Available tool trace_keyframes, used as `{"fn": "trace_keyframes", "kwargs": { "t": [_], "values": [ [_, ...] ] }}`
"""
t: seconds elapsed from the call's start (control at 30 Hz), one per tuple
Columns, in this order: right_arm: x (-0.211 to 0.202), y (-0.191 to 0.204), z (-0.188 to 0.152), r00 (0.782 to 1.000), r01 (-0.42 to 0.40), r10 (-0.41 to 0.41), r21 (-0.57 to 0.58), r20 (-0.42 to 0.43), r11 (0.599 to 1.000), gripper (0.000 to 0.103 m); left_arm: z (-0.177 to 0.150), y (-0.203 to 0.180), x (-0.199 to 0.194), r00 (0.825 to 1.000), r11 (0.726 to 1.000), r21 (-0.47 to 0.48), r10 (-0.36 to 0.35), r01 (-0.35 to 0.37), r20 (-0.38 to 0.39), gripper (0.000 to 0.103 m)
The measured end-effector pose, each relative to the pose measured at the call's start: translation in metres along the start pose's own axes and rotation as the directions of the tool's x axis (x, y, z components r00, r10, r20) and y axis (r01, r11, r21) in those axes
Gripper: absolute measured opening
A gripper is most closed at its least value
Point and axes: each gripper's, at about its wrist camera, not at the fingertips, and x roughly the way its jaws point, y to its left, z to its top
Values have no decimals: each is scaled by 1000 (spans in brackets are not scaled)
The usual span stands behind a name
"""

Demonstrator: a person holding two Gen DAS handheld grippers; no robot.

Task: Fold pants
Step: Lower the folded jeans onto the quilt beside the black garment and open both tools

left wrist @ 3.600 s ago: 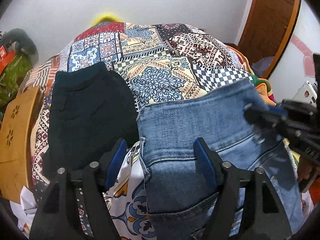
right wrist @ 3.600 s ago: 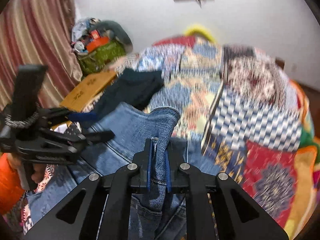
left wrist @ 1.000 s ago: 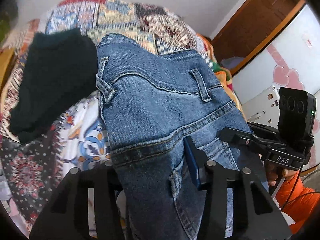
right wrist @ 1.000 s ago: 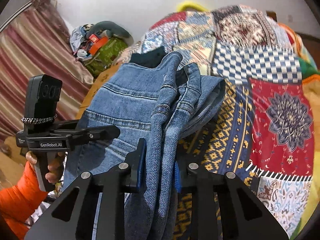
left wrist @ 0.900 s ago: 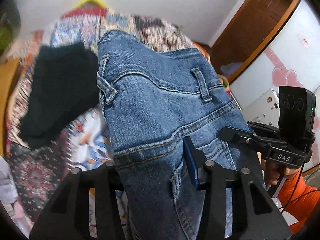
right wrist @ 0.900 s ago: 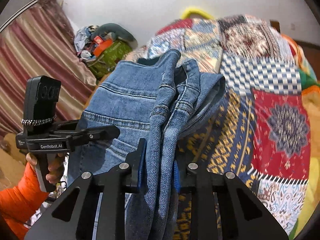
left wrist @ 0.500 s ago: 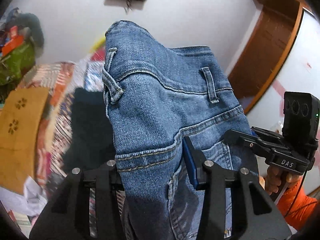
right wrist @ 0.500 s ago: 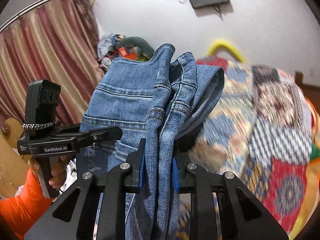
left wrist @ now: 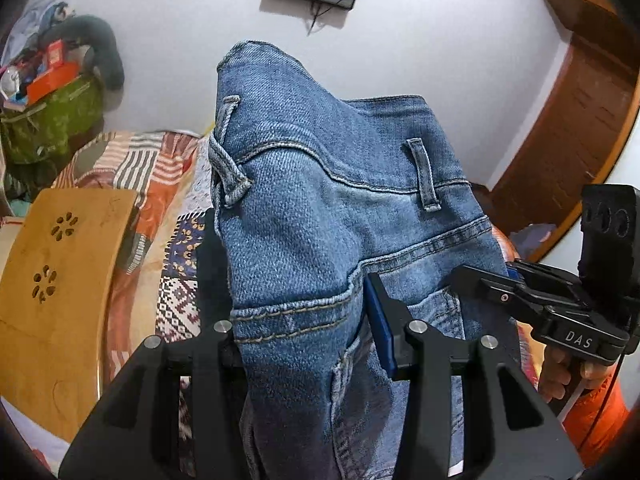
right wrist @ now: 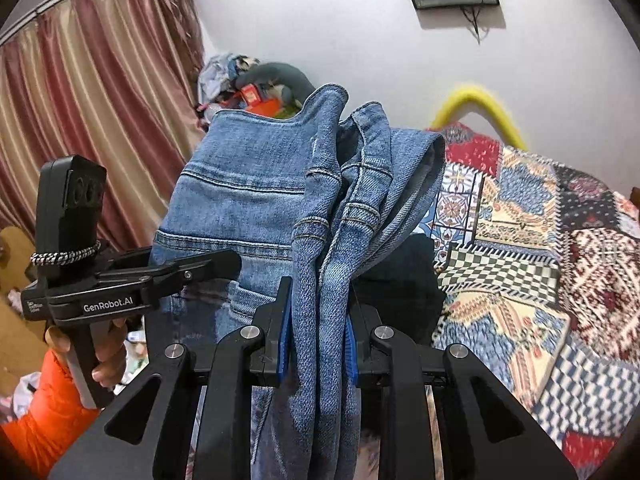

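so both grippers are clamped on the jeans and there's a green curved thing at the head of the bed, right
Not quite: the curved thing at the head of the bed is yellow, as the right wrist view shows. The rest holds: the left gripper and right gripper are both clamped on the jeans.

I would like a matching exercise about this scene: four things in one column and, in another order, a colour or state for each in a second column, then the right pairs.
Things:
1. jeans
2. curtain
3. wooden board
4. sleeve

Descriptions:
A. orange
B. striped in red and cream, hanging
C. blue, clamped by the left gripper and the right gripper
D. light brown, with small cut-out holes

Pairs: 1-C, 2-B, 3-D, 4-A
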Motion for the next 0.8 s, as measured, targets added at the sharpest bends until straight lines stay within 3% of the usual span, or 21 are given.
{"fn": "trace_keyframes", "kwargs": {
  "t": [0.17, 0.27, 0.43, 0.47, 0.63, 0.8],
  "values": [
    [53, -24, 2, 999, 29, -28, 29, -39, 999, 19, 3, 27, 63, 998, 997, -47, 55, -56, -36, 44],
    [85, -42, -1, 994, 68, -64, 49, -92, 996, 19, -1, 40, 106, 993, 995, -59, 69, -75, -96, 44],
    [126, -70, -13, 968, 143, -121, 88, -222, 986, 21, -19, 62, 156, 976, 989, -115, 67, -92, -206, 44],
    [130, -73, -17, 956, 171, -144, 88, -254, 981, 24, -22, 62, 155, 978, 989, -120, 66, -91, -198, 45],
    [99, -61, -25, 963, 184, -170, 51, -209, 982, 27, -27, 54, 123, 979, 986, -104, 115, -134, -170, 45],
    [41, -25, -20, 975, 187, -190, -31, -119, 982, 32, -23, 31, 72, 974, 979, -13, 199, -201, -110, 45]
  ]
}}
